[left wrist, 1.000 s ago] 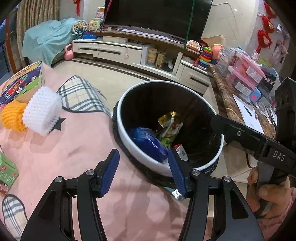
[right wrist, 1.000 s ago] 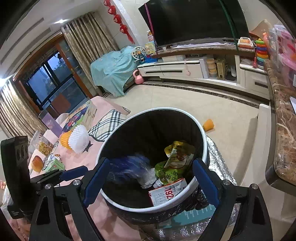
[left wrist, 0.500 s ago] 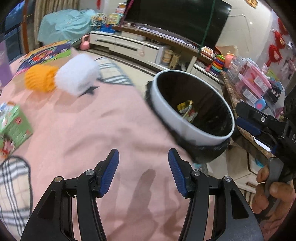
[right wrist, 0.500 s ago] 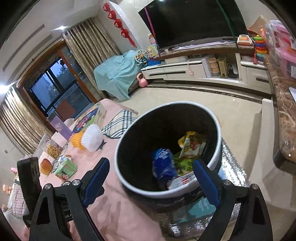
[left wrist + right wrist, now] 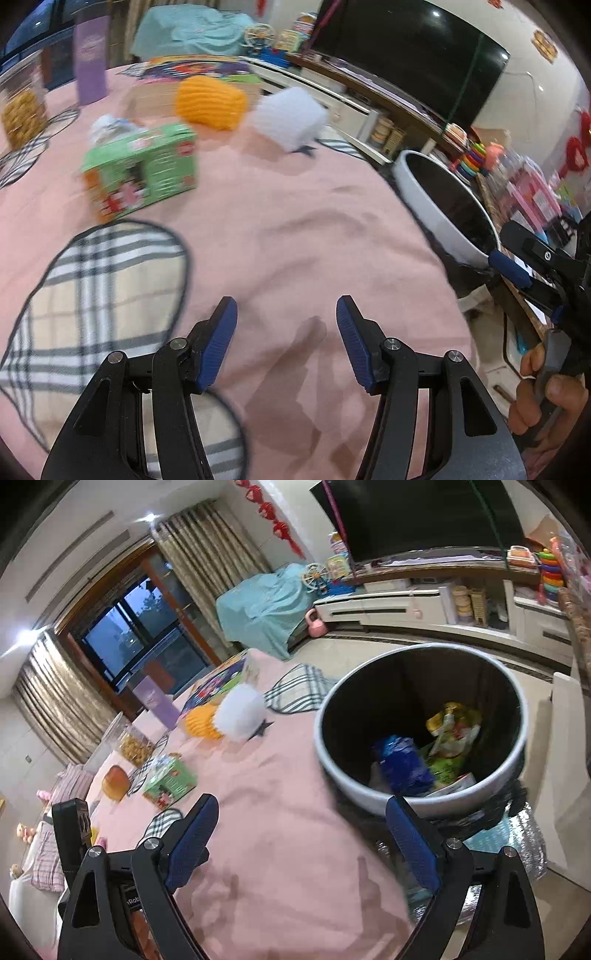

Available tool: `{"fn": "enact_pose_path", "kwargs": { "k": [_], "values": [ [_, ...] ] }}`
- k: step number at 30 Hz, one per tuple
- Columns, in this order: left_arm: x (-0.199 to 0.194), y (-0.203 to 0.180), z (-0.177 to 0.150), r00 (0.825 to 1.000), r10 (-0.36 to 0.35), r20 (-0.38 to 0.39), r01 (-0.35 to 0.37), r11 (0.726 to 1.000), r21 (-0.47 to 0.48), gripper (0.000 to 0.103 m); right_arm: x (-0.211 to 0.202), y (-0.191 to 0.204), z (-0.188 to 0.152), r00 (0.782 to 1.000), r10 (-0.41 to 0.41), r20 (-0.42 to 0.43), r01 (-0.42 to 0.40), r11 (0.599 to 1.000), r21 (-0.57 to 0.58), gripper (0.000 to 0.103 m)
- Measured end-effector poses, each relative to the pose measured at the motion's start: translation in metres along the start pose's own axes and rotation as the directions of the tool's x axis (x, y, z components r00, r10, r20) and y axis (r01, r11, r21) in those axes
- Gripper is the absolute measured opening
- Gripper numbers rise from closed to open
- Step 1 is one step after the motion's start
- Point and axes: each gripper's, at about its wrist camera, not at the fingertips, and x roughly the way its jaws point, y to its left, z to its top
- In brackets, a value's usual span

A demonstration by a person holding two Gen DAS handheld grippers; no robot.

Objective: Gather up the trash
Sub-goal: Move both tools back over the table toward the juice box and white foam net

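Left tongs [image 5: 286, 332], spread wide with nothing between the blue pads [image 5: 218, 345], held above the pink cloth [image 5: 280, 229] that covers the counter. Right tongs [image 5: 299, 845], likewise spread wide and empty, above the same cloth at the near side of the trash bin [image 5: 421, 801]; their far blue tip appears in the left wrist view just beside the bin rim. A hand [image 5: 543, 391] grips the right tongs' handle at the lower right of that view.

Trash bin, white-rimmed with a black liner, standing against the edge of the counter. Inside it lie a blue wrapper [image 5: 400, 762], a yellow-green snack pouch [image 5: 452, 731] beside the wrapper, and a white carton edge [image 5: 456, 784] at the near wall.

On the counter, away from the bin: a green carton [image 5: 144, 171] lying on the cloth; beyond it an orange knitted item [image 5: 210, 103] touching a white bristly block [image 5: 291, 120]; a purple box [image 5: 90, 59] and a jar of yellow snacks [image 5: 22, 107] further from the bin. The left wrist view is motion-blurred, so print on the carton cannot be read.
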Motion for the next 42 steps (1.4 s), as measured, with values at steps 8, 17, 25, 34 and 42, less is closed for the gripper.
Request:
{"fn": "enact_pose_path", "kwargs": {
  "k": [8,17,25,34,42],
  "values": [
    [-0.018,0.039,-0.006,0.999,0.041,0.029,-0.039,0.998,-0.054,0.057,0.022,0.038,-0.017,0.998,0.039,-0.046,-0.041,0.998,-0.041,0.093],
    [-0.028,0.079,-0.004,0.995,0.09,0.046,-0.085,0.992,-0.094,0.058,0.048,0.067,-0.024,0.994,0.058,-0.091,-0.065,0.994,-0.085,0.093],
    [-0.025,0.097,0.014,0.99,0.126,0.064,-0.121,0.99,-0.071,0.066,0.072,0.081,-0.022,0.992,0.055,-0.113,-0.067,0.993,-0.102,0.093],
    [-0.018,0.11,0.035,0.986,0.145,0.076,-0.141,0.988,-0.06,0.072,0.102,0.085,-0.007,0.994,0.031,-0.109,-0.044,0.992,-0.118,0.093],
    [-0.006,0.111,0.056,0.985,0.147,0.087,-0.144,0.989,-0.035,0.075,0.129,0.08,0.008,0.994,0.006,-0.107,-0.017,0.994,-0.109,0.093]
  ]
}}
